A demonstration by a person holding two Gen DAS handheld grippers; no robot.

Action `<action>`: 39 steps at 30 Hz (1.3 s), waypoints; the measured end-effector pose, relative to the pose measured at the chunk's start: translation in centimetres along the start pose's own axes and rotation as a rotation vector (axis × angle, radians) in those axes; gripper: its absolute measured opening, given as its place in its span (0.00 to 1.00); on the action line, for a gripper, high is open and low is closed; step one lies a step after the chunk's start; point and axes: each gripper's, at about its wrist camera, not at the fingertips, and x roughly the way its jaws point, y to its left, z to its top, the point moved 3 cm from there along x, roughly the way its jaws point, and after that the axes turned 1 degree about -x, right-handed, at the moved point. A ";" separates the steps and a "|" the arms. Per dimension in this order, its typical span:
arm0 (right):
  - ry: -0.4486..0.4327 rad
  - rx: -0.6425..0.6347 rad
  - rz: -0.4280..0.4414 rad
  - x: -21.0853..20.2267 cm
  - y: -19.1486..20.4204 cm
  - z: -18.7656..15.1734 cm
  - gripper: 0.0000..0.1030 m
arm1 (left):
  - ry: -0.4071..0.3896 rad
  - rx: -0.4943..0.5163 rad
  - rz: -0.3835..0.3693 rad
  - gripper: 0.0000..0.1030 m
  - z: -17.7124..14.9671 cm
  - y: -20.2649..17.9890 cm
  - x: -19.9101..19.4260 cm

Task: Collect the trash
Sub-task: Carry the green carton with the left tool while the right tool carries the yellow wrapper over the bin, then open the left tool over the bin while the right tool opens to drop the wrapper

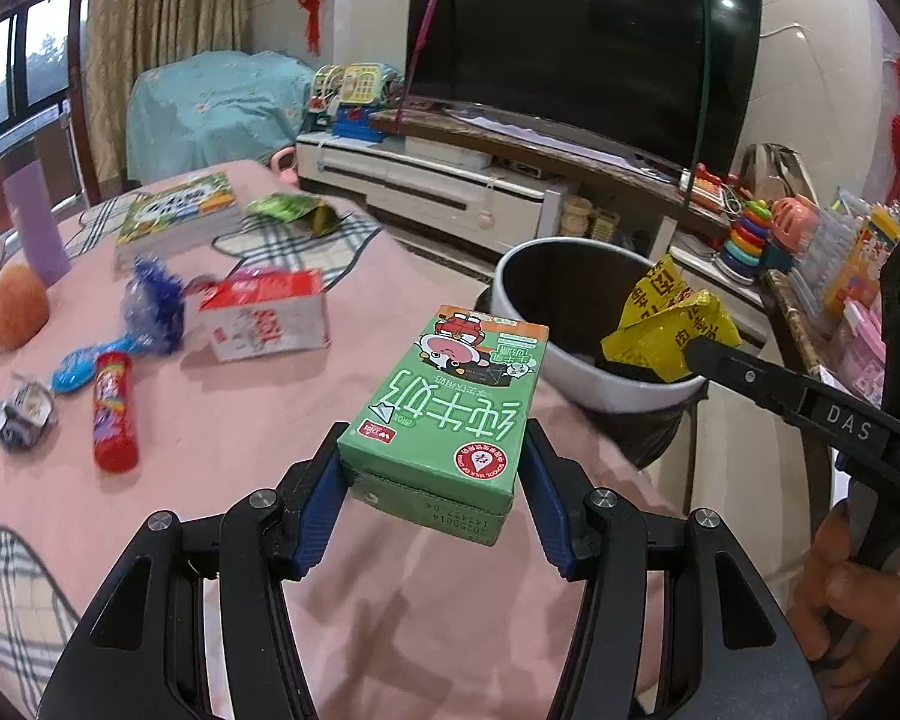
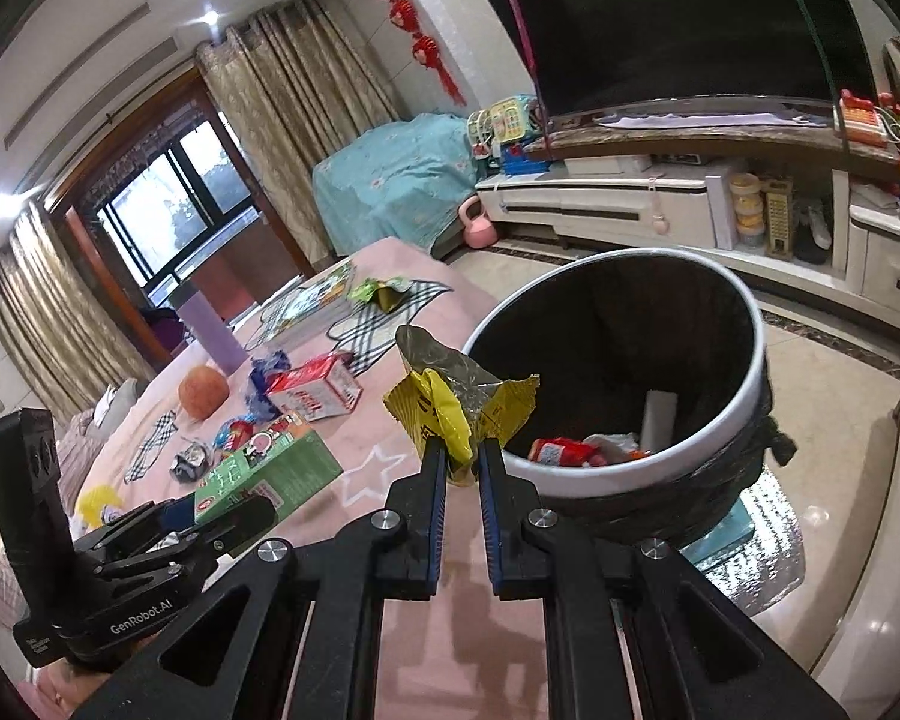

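Two grippers carry trash beside the bin.

The left gripper (image 1: 432,468) clamps a green cardboard milk carton (image 1: 444,414) above the pink-clothed worktop (image 1: 210,450). The right gripper (image 2: 462,450) is closed on a crumpled yellow foil wrapper (image 2: 444,408) at the white rim of the round black-lined trash bin (image 2: 744,396), which already holds litter.
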 end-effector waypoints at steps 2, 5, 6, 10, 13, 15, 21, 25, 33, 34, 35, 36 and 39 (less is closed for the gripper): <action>-0.005 0.003 -0.006 0.0 -0.5 0.4 0.10 | -0.005 0.009 -0.006 0.53 0.5 -0.6 0.3; -0.010 0.008 -0.016 0.1 -1.2 1.0 0.10 | -0.010 0.024 -0.014 0.53 1.5 -1.5 0.9; -0.011 0.009 -0.019 0.1 -1.5 1.1 0.10 | -0.012 0.028 -0.016 0.53 1.8 -1.8 1.1; -0.011 0.015 -0.029 0.4 -2.5 1.8 0.10 | -0.017 0.042 -0.022 0.53 2.8 -2.9 1.8; -0.007 0.017 -0.035 0.6 -3.1 2.3 0.10 | -0.013 0.053 -0.026 0.53 3.4 -3.6 2.6; -0.006 0.012 -0.040 0.8 -3.4 2.7 0.10 | -0.009 0.058 -0.027 0.53 3.8 -3.9 3.2; 0.011 0.007 -0.057 1.6 -4.5 3.3 0.10 | 0.009 0.078 -0.029 0.53 4.7 -4.8 5.1; 0.024 0.016 -0.073 1.9 -5.5 3.4 0.10 | 0.027 0.080 -0.037 0.53 5.2 -5.4 6.3; 0.043 0.028 -0.098 2.3 -7.1 4.1 0.11 | 0.047 0.099 -0.047 0.53 5.7 -6.7 7.7; 0.047 0.030 -0.100 2.4 -7.2 4.2 0.11 | 0.047 0.100 -0.047 0.54 5.6 -6.8 7.8; 0.049 0.029 -0.103 2.4 -7.2 4.2 0.11 | 0.048 0.100 -0.048 0.54 5.7 -6.9 8.0; 0.051 0.026 -0.107 2.5 -7.3 4.2 0.11 | 0.050 0.100 -0.049 0.54 5.7 -6.9 8.1; 0.056 0.022 -0.117 2.7 -7.5 4.4 0.11 | 0.059 0.097 -0.056 0.54 5.9 -7.2 8.6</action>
